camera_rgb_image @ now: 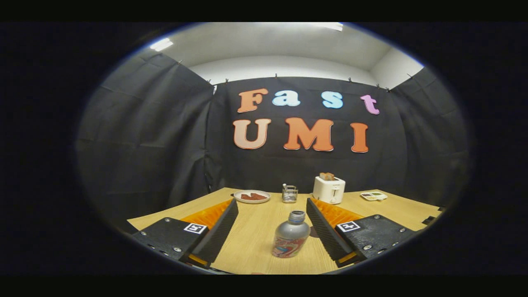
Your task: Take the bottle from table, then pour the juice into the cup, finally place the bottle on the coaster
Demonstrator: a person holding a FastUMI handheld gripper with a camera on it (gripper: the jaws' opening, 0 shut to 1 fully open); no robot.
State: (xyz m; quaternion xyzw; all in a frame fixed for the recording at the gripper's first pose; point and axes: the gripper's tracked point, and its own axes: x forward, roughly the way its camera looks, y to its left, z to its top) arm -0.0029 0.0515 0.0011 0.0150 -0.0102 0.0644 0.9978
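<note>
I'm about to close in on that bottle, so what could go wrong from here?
1. The bottle stands upright between the open fingers of the hand-held gripper but nearer one finger; that finger may touch first and tip it.
2. Its body looks rounded and shiny, so it could slip in the grasp.
3. Its cap seems off; a tilt could spill juice.

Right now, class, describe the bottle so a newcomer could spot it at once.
Start at the light wooden table. Between the open fingers of the hand-held gripper, touching neither, stands a small silver metal bottle with a colourful printed band. Unlike the white toaster and white plate far beyond, it is rounded, metallic and nearest.
</note>
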